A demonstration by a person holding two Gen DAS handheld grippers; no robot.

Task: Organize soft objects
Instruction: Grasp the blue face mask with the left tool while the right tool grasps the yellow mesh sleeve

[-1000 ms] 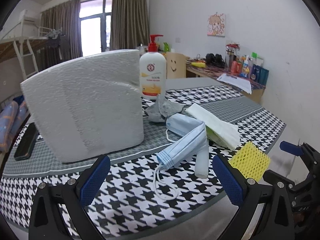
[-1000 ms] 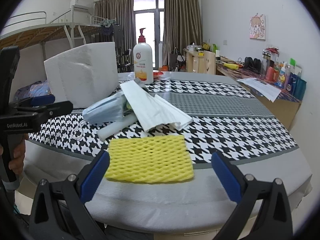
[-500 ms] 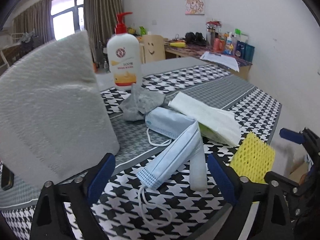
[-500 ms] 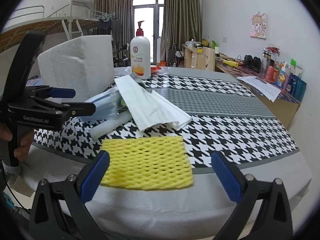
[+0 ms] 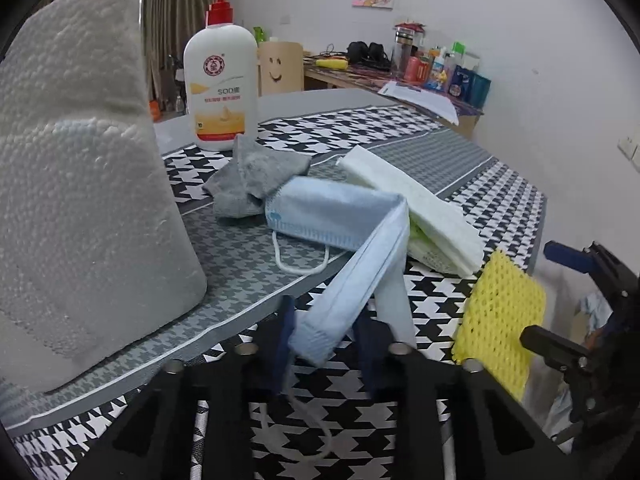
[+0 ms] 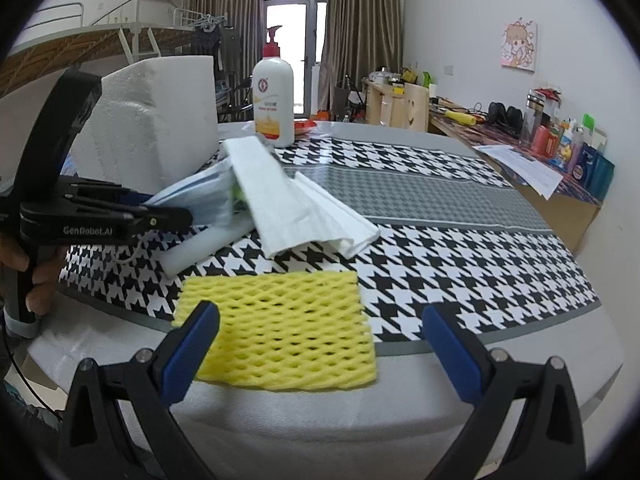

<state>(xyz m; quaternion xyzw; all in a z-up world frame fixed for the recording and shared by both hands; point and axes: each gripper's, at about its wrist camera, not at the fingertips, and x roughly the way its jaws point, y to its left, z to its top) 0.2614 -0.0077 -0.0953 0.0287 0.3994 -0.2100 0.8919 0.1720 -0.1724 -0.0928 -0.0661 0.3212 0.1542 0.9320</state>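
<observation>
Closing in since a second ago, the left gripper (image 5: 324, 336) has just narrowed its jaws onto the blue face mask's (image 5: 352, 280) near end.
Right gripper (image 6: 320, 344) hangs released over the yellow foam net (image 6: 280, 332); beyond lie folded tissues (image 6: 296, 204) on the table (image 6: 460, 216). Lifting likely follows.

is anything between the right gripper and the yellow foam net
Nothing visible. The right gripper is open, and the yellow foam net lies flat at the table's near edge directly ahead of it, its near edge already between the fingers. The folded white cloth sits farther back.
</observation>
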